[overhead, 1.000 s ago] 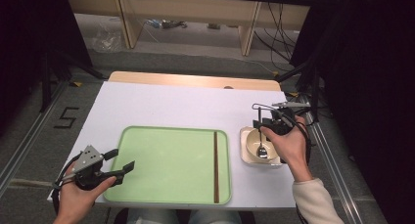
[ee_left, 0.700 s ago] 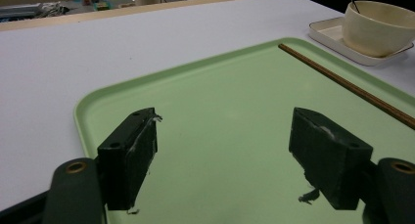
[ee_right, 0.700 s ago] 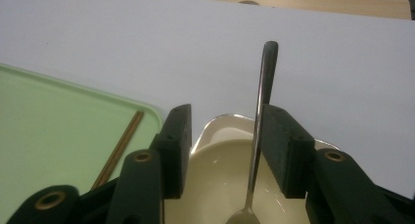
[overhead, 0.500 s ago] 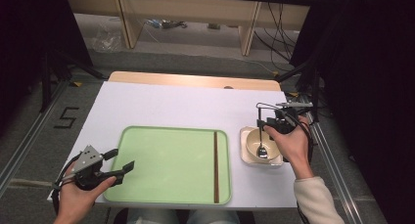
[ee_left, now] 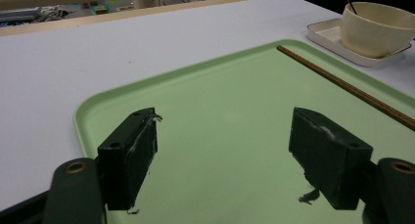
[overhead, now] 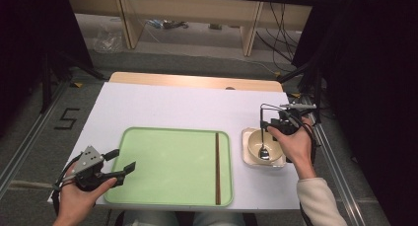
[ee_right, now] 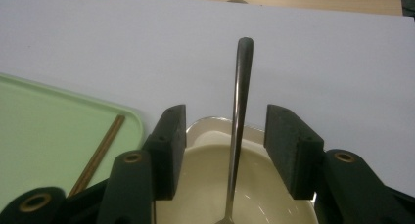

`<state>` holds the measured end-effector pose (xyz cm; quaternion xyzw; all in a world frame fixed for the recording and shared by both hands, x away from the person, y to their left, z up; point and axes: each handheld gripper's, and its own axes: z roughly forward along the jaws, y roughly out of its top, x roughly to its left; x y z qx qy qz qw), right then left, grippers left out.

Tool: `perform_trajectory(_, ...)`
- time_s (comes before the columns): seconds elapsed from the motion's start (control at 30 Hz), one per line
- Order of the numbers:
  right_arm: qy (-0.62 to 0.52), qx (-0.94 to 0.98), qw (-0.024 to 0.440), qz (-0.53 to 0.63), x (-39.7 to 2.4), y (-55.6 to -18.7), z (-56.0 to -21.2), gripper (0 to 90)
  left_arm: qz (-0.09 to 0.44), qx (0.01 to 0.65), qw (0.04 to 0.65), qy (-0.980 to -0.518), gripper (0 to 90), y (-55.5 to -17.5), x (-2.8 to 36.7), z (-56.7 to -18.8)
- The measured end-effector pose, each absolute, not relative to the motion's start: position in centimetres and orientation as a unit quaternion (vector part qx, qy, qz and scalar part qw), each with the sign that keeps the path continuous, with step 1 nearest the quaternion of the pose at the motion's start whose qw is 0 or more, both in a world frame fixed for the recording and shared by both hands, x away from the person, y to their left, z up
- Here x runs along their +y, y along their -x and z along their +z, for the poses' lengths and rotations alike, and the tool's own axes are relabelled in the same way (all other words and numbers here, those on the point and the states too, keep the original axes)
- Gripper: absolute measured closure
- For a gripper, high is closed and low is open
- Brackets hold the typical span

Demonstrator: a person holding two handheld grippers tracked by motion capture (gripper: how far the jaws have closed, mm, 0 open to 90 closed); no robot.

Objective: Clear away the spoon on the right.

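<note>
The spoon (ee_right: 237,136) stands with its bowl end down in the cream bowl (overhead: 261,147), its handle leaning up and away over the rim. In the right gripper view the handle runs straight up the gap between the two black jaws, touching neither pad. We see the right gripper (overhead: 274,129) with its jaws apart; they have just been opening, and the spoon now rests on its own in the bowl. A second ago the gripper sat a little higher over the bowl with the jaws narrower around the handle; now the hand is slightly lower and the grip is let go. We judge that the spoon has been set down and released, so this step looks finished and the right hand can back off without tipping the handle.

The bowl sits on a small square plate (overhead: 246,157) just beside the right edge of the green tray (overhead: 167,167). A pair of brown chopsticks (overhead: 217,167) lies along the tray's right side. The left gripper (overhead: 123,161) hovers over the tray's near left corner, jaws apart and empty, unmoved from a second ago. All of it rests on the white worktop (overhead: 172,107).
</note>
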<state>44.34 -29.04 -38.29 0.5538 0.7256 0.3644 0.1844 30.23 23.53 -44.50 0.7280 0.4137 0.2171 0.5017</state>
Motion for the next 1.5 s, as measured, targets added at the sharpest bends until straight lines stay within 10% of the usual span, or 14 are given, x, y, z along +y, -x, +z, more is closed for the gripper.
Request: perform_trajectory(1.5, -0.579, 0.723, 0.174, 0.335, -28.2, -48.1, -40.7, 84.1, 0.212, 0.415, 0.498, -0.732, 26.1, -30.4, 23.4, -44.7)
